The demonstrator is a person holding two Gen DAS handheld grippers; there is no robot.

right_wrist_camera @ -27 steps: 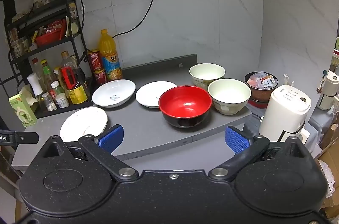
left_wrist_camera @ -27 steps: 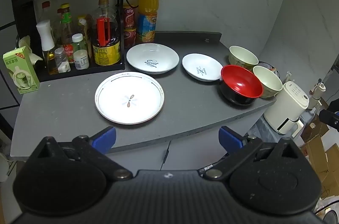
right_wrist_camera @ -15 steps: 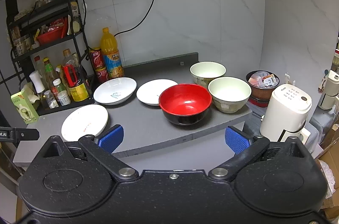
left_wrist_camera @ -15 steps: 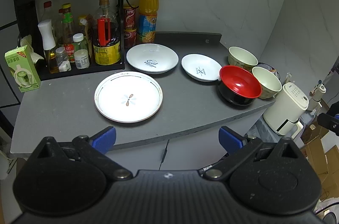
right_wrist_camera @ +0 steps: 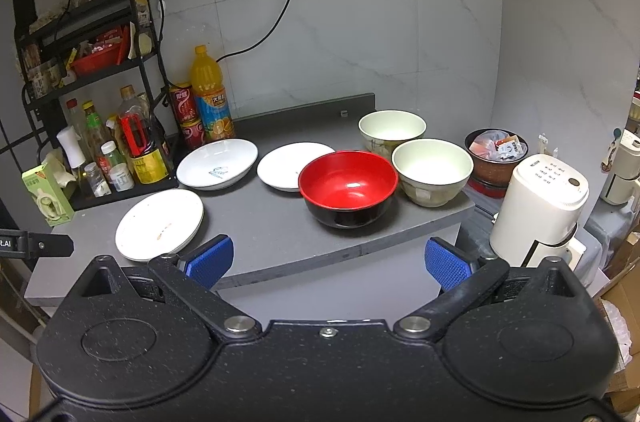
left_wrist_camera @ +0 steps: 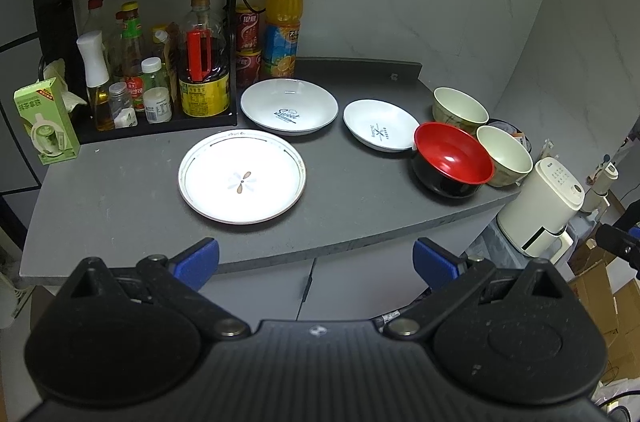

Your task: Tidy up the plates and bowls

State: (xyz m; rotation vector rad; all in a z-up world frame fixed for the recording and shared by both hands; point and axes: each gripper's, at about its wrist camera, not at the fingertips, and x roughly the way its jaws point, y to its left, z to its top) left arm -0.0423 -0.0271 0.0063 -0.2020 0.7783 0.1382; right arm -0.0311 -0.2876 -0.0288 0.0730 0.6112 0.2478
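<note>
On the grey counter (left_wrist_camera: 120, 182) lie a large flat plate with a flower mark (left_wrist_camera: 242, 176), a deep white plate with blue lettering (left_wrist_camera: 289, 106) and a small white plate (left_wrist_camera: 380, 124). To the right stand a red and black bowl (left_wrist_camera: 452, 158) and two cream bowls (left_wrist_camera: 460, 104) (left_wrist_camera: 505, 154). The right wrist view shows the same red bowl (right_wrist_camera: 348, 186), cream bowls (right_wrist_camera: 392, 128) (right_wrist_camera: 432, 170) and plates (right_wrist_camera: 160, 224) (right_wrist_camera: 218, 162) (right_wrist_camera: 294, 164). My left gripper (left_wrist_camera: 316, 258) and right gripper (right_wrist_camera: 328, 258) both hang open before the counter's front edge, holding nothing.
A black rack (left_wrist_camera: 136, 54) of bottles fills the back left, with a green carton (left_wrist_camera: 46, 122) beside it. An orange juice bottle (left_wrist_camera: 283, 22) and red cans (left_wrist_camera: 248, 30) stand at the wall. A white appliance (right_wrist_camera: 540, 210) and a bowl of packets (right_wrist_camera: 496, 150) sit right of the counter.
Both grippers have drifted slightly back and up from the counter, so the dishes sit a little lower and smaller in view. Nothing on the counter moved.
</note>
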